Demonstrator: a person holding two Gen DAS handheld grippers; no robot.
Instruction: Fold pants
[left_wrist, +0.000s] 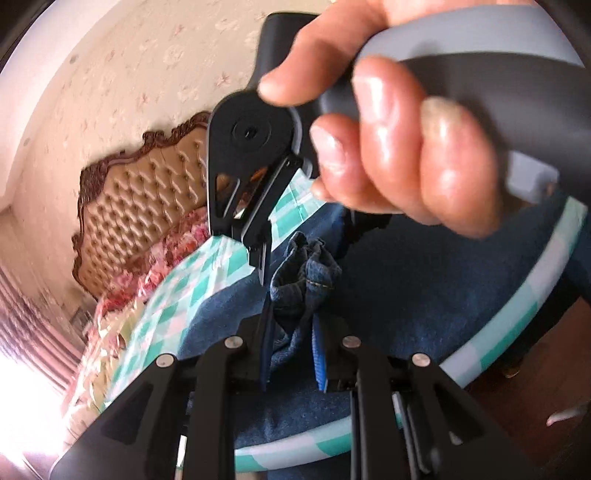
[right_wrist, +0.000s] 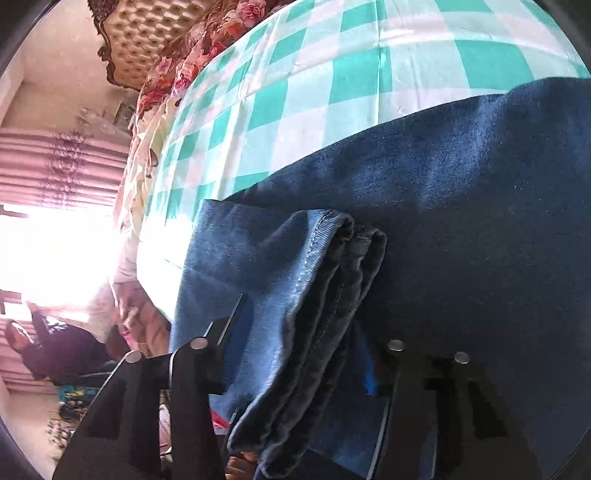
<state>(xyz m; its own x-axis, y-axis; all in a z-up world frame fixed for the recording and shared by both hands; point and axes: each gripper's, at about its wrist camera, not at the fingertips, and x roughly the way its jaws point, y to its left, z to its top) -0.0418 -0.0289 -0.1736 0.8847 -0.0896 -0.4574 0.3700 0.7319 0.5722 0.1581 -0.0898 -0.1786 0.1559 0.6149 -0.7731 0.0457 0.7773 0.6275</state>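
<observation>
While both claws pinch bunched denim, the pants (right_wrist: 461, 192) sprawl ahead of them over the checked bed (right_wrist: 332, 74). The left claw (left_wrist: 291, 314) clamps a hem wad; the right claw (right_wrist: 295, 350) clamps stacked hems. Heavy, limp, grippy cloth: thick seams look safest to hold.

One pants (right_wrist: 424, 177); two grippers (left_wrist: 291, 332) (right_wrist: 295, 350); one bed (right_wrist: 332, 74).

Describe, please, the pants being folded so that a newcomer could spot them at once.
Start from the bed with the green-and-white checked sheet. The pants lie on it as the one dark blue denim spread, with a stitched hem edge bunched in the right gripper. The floral bedding nearby is pink and red, not blue.
</observation>
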